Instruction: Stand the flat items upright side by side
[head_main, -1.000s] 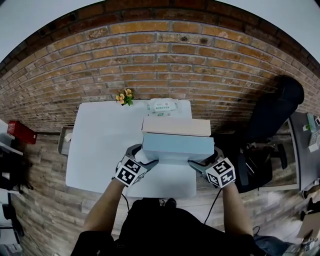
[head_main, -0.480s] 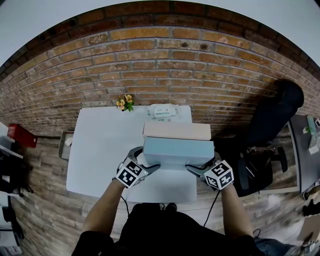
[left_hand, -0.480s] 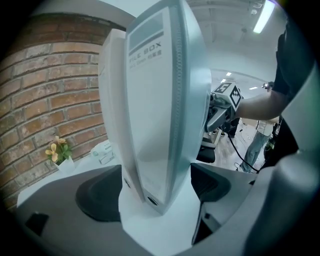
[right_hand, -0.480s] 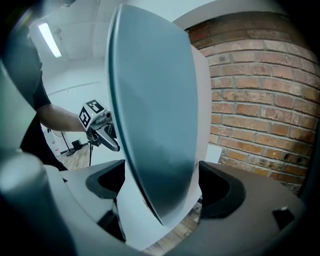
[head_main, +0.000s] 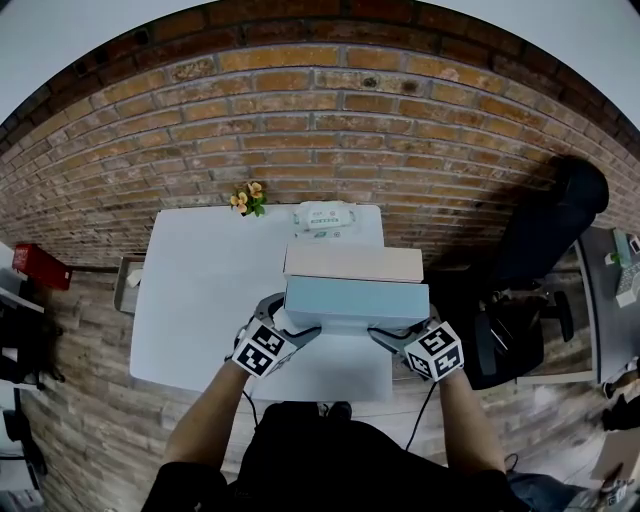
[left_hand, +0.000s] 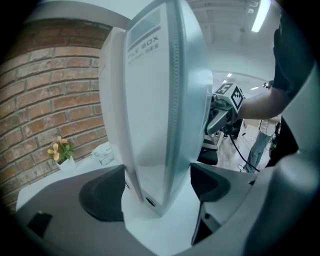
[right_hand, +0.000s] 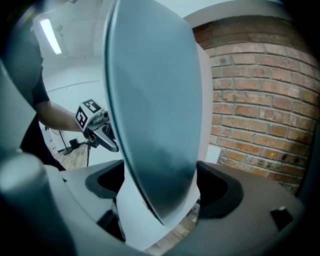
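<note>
Two file boxes stand upright side by side on the white table: a beige one behind, a light blue one in front. My left gripper is at the blue box's left end and my right gripper at its right end. In the left gripper view the blue box's end stands between the jaws of the open gripper, with the pads close on either side. In the right gripper view the box likewise stands between the open jaws.
A pack of wipes and a small pot of flowers sit at the table's far edge by the brick wall. A black office chair stands to the right. A tray sits off the table's left edge.
Both grippers stay at the ends of the blue box and have barely shifted. The boxes stand as before.
</note>
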